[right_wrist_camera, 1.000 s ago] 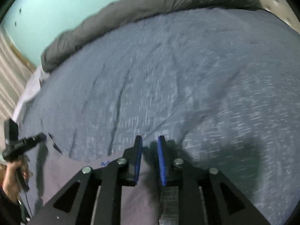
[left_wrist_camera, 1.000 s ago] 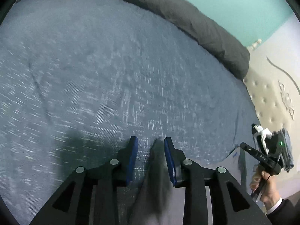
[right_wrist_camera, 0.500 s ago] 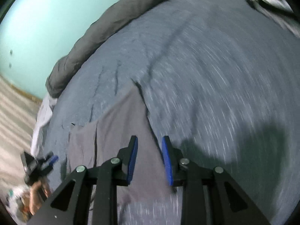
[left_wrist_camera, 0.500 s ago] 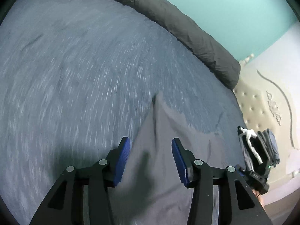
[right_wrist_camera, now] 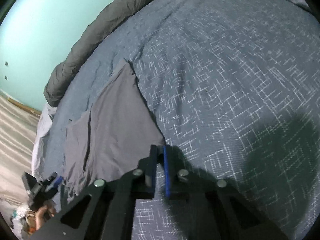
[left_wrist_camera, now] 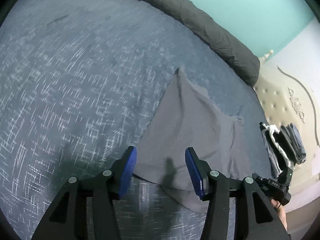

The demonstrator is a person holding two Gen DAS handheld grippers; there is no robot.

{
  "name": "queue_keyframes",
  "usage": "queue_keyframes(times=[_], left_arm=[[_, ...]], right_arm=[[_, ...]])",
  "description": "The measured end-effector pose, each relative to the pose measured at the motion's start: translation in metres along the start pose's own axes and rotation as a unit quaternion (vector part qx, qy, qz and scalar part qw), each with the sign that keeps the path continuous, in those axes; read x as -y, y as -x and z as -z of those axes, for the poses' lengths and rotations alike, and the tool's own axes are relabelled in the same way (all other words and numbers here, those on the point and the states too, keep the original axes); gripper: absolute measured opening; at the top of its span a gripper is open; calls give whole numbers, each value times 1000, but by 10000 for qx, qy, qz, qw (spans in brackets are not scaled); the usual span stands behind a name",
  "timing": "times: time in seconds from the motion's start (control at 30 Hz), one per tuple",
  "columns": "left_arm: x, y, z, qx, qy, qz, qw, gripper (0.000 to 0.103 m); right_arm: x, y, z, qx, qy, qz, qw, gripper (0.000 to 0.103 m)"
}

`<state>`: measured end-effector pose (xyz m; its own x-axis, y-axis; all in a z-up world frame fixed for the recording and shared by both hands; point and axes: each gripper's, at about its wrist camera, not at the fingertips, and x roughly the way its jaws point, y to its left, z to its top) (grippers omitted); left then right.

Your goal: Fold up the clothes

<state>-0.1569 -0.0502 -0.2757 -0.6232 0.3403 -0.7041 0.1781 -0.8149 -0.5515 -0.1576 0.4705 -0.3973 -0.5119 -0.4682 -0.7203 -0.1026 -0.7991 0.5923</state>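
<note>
The grey garment (left_wrist_camera: 186,124) lies spread on the blue patterned bedspread (left_wrist_camera: 80,80), just ahead of the left gripper (left_wrist_camera: 161,170), whose blue pads stand wide apart and hold nothing; a near edge of cloth sits between and just beyond them, probably so it can be smoothed or picked up for a fold. The right gripper (right_wrist_camera: 159,168) shows its pads close together with a narrow gap; whether they pinch the garment's near corner (right_wrist_camera: 158,140) cannot be told. A rolled dark grey duvet (left_wrist_camera: 200,24) rims the bed beyond the jaws, under a turquoise wall (right_wrist_camera: 40,20). Folded clothes (left_wrist_camera: 286,144) are stacked off to the right of the left jaws, beside a cream tufted headboard (left_wrist_camera: 280,104).
</note>
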Motion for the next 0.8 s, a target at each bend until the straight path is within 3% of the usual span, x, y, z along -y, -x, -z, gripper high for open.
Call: queue_keyframes(times=[0.33, 0.53, 0.8], left_arm=[[3, 2, 2, 32, -229, -74, 9997, 57], [-1, 0, 4, 16, -56, -56, 10000, 58], [0, -3, 5, -106, -188, -109, 9997, 57]], right_arm=[[12, 9, -11, 225, -325, -301, 9988, 1], [19, 15, -4, 334, -467, -248, 9980, 1], [24, 15, -3, 371, -583, -159, 9975, 1]])
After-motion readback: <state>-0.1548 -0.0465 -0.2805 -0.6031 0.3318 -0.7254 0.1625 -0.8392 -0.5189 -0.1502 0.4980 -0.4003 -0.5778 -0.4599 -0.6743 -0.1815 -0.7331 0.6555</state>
